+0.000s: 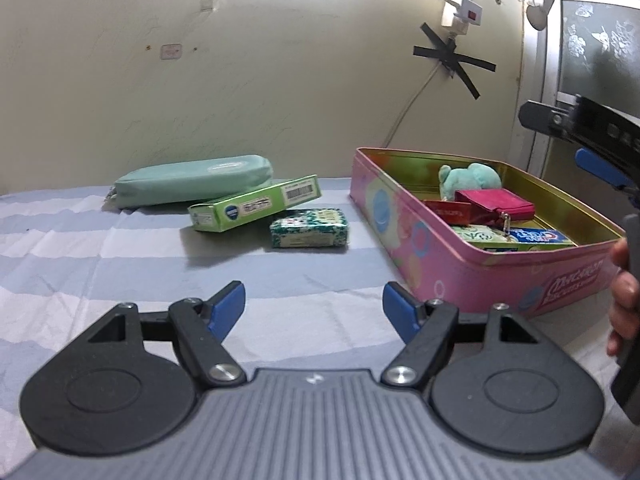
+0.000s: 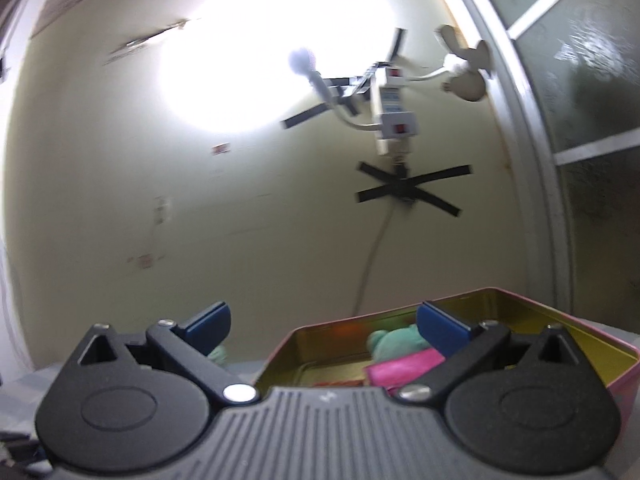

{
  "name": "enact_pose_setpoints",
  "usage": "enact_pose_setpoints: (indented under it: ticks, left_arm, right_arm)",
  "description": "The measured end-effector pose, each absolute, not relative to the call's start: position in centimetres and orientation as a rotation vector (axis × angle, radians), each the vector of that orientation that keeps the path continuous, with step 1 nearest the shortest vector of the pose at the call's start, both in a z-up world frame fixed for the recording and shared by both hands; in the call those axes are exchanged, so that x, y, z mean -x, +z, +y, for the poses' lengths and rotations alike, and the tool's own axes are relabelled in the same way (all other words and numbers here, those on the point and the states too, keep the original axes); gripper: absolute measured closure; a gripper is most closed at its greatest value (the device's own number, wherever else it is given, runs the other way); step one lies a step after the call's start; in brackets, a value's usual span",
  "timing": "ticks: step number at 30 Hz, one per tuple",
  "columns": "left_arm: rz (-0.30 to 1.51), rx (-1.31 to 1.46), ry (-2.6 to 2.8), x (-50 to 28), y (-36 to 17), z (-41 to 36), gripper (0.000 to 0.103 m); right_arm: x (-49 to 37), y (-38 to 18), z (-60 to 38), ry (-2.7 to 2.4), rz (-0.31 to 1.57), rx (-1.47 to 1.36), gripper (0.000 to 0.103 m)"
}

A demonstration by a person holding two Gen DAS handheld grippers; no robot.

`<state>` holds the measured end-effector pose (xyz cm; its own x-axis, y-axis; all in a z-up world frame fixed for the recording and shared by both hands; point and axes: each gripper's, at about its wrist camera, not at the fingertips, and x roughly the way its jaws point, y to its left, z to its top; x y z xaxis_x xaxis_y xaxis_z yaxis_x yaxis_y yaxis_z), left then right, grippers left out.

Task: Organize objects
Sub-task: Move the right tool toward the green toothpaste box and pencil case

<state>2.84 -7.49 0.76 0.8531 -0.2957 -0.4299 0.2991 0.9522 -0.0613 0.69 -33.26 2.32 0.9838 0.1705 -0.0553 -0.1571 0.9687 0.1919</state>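
A pink tin box [image 1: 420, 236] stands open on the striped sheet, holding a mint plush toy [image 1: 470, 178], a red pouch [image 1: 500, 202] and small cartons. To its left lie a green patterned packet [image 1: 308, 228], a green carton [image 1: 256, 204] and a mint zip pouch [image 1: 192, 179]. My left gripper [image 1: 314, 304] hovers open and empty over the sheet, short of the packet. My right gripper [image 2: 322, 322] is open and empty above the near end of the tin box [image 2: 612, 354], pointing level at the wall; the plush toy [image 2: 394, 342] shows between its fingers. It also appears in the left wrist view as the right gripper [image 1: 592, 148].
A cream wall [image 1: 240, 80] rises right behind the bed, with a power strip [image 1: 460, 4] and cable taped in black crosses. A frosted glass door [image 1: 600, 48] stands at the right. A hand [image 1: 624, 300] grips the right tool's handle beside the tin.
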Motion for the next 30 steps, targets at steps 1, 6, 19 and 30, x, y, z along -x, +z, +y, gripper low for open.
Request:
enact_pose_setpoints:
  ticks: [1,6,19,30]
  left_arm:
    - [0.454,0.0,-0.313,-2.9,0.8,-7.1,0.026]
    - [0.438,0.015,-0.29,-2.8,1.3,-4.6,0.026]
    - [0.401,0.101,-0.093,-5.3,1.5,4.2,0.025]
    - [0.415,0.285,-0.077,-4.8,1.2,6.9,0.025]
  right_arm:
    - [-0.6,2.5,-32.8,0.178,0.078,-0.177,0.0]
    - [0.0,3.7,-30.1,0.238,0.108,-0.126,0.0]
    - [-1.7,4.4,-18.1,0.415,0.189,0.075,0.0]
    - [-10.3,2.1,-12.4,0.365,0.396,0.032,0.0]
